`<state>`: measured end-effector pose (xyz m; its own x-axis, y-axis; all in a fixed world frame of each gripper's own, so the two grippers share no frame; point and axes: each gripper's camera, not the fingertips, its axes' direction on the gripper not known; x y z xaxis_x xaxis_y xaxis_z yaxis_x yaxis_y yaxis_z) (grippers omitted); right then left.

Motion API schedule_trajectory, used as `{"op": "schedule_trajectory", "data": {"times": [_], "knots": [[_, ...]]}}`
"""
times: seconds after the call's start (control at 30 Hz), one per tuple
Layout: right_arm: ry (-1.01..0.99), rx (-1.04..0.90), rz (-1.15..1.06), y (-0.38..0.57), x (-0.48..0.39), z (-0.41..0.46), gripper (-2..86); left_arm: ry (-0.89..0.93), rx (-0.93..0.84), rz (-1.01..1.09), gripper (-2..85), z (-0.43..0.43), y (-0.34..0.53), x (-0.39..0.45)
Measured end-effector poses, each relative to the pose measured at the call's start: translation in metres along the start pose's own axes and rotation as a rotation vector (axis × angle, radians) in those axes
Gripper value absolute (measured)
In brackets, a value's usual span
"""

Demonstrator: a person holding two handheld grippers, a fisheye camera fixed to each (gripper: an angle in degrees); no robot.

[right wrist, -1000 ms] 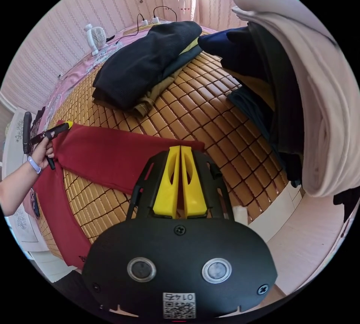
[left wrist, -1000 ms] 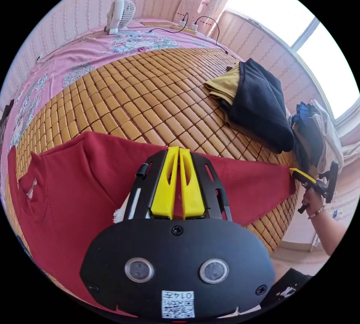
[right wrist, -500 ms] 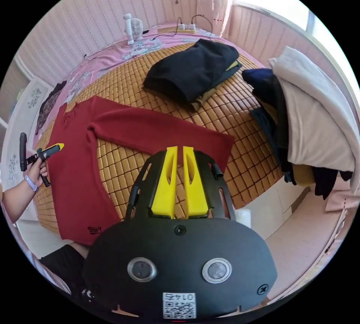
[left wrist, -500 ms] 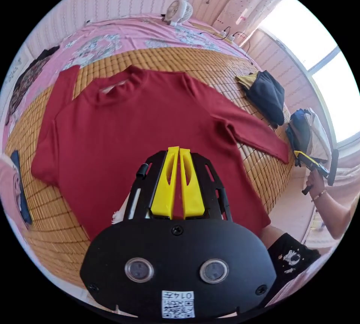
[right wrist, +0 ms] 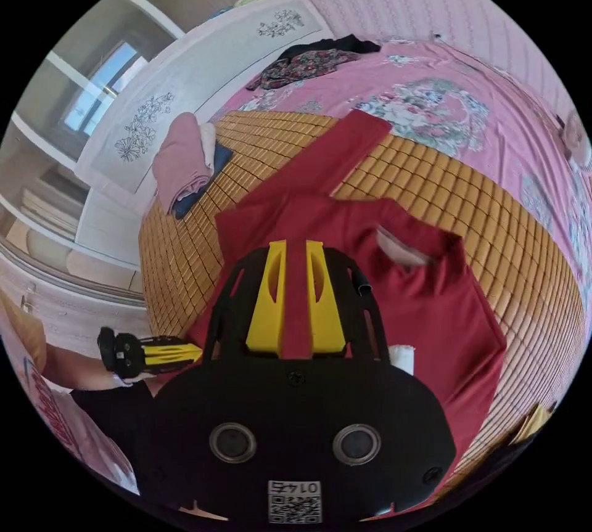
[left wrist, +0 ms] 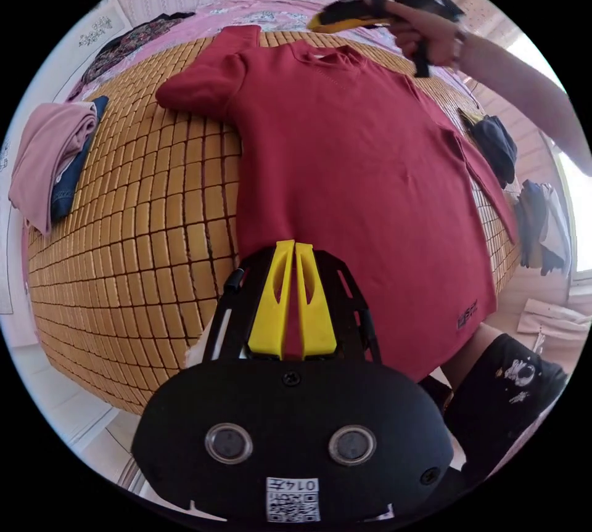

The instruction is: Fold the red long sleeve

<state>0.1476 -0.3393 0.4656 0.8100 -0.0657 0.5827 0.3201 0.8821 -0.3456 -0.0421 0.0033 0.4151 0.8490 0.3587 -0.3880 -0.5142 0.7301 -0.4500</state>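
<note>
The red long sleeve (left wrist: 364,174) lies flat, front up, on the bamboo mat (left wrist: 135,236), collar away from me. In the left gripper view my left gripper (left wrist: 294,246) hovers shut over the near left corner of the hem, with nothing seen between its jaws. A hand holds my right gripper (left wrist: 314,20) above the collar. In the right gripper view my right gripper (right wrist: 295,245) stands open over the red long sleeve (right wrist: 444,316), close to the collar and one sleeve. The left gripper (right wrist: 196,352) shows low at the left there.
Folded pink and blue clothes (left wrist: 52,150) sit at the mat's left edge. A dark folded pile (left wrist: 496,143) and a heap of clothes (left wrist: 542,230) lie to the right. A leg in black shorts (left wrist: 505,396) stands at the near edge. A pink floral sheet (right wrist: 431,100) lies beyond the mat.
The right gripper let go of the sleeve cuff, opened and swung over to the collar. The left gripper drew back to the hem. The shirt now lies spread flat.
</note>
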Motion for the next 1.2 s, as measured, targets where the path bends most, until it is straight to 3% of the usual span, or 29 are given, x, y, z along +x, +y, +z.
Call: {"op": "schedule_trajectory", "data": {"times": [0.2,0.3,0.43,0.53,0.6,0.7,0.77,0.9,1.03,1.2], "knots": [[0.172,-0.049,0.099,-0.123,-0.043,0.093,14.6,0.077,0.046,-0.078,-1.0,0.004,0.023,-0.028],[0.332,-0.167,0.039,-0.147,-0.049,0.133,12.8,0.148,0.058,-0.129,-1.0,0.007,0.033,-0.048],[0.342,-0.158,0.031,-0.158,-0.048,0.129,5.4,0.264,0.067,-0.215,-1.0,0.013,0.048,-0.077],[0.058,-0.123,-0.180,-0.163,-0.057,0.102,2.8,0.336,0.059,-0.228,-1.0,0.018,0.057,-0.094],[-0.313,-0.072,-0.498,-0.153,-0.077,0.051,2.5,0.368,0.048,-0.229,-1.0,0.019,0.062,-0.101],[-0.573,-0.064,-0.748,-0.145,-0.094,-0.013,2.5,0.476,0.033,-0.169,-1.0,0.012,0.073,-0.108],[-0.644,-0.025,-0.797,-0.149,-0.100,-0.035,2.9,0.527,0.070,-0.166,-1.0,0.001,0.086,-0.116],[-0.667,-0.092,-0.713,-0.167,-0.107,-0.012,6.4,0.518,0.148,-0.310,-1.0,-0.022,0.131,-0.151],[-0.508,-0.094,-0.597,-0.167,-0.098,0.017,8.3,0.434,0.154,-0.539,-0.9,-0.025,0.190,-0.194],[-0.341,-0.086,-0.407,-0.144,-0.058,0.024,8.8,0.350,0.187,-0.620,-0.3,-0.033,0.229,-0.216]]}}
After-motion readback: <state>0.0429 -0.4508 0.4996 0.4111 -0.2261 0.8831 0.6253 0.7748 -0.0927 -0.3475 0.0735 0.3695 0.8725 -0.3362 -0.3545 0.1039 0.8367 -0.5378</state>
